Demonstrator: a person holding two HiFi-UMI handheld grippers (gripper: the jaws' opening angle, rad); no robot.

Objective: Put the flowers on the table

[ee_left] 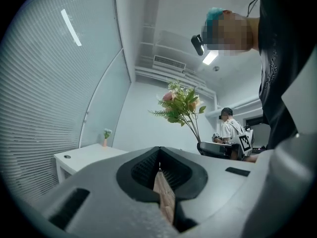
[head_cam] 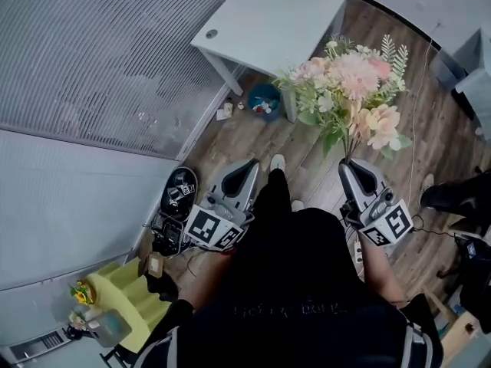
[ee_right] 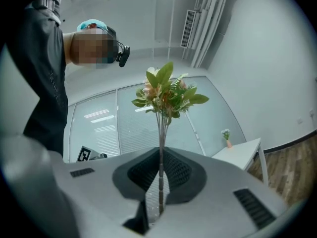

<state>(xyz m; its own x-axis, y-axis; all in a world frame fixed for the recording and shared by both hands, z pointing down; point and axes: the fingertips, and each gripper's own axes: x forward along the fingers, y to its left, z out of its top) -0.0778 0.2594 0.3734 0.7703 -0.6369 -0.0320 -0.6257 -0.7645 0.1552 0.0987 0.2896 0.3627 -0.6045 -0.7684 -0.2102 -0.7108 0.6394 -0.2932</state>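
Note:
A bouquet of pink, peach and white artificial flowers [head_cam: 349, 90] stands upright from my right gripper [head_cam: 360, 176], which is shut on its thin stems. In the right gripper view the stems [ee_right: 160, 148] run up between the jaws to the blooms [ee_right: 166, 93]. My left gripper [head_cam: 239, 184] is held level beside it, shut, nothing between its jaws [ee_left: 159, 166]. From the left gripper view the bouquet [ee_left: 181, 103] rises over the right gripper [ee_left: 218, 148]. The white table [head_cam: 268, 21] stands ahead on the wooden floor, with a small vase [ee_left: 105, 135] on it.
A blue bin [head_cam: 265, 98] sits under the table's near corner. Blinds on a glass wall [head_cam: 100, 52] run along the left. Black gear [head_cam: 178, 194] and a yellow-green stand [head_cam: 126, 297] lie at my left. Another person's shoe [head_cam: 453, 198] is at the right.

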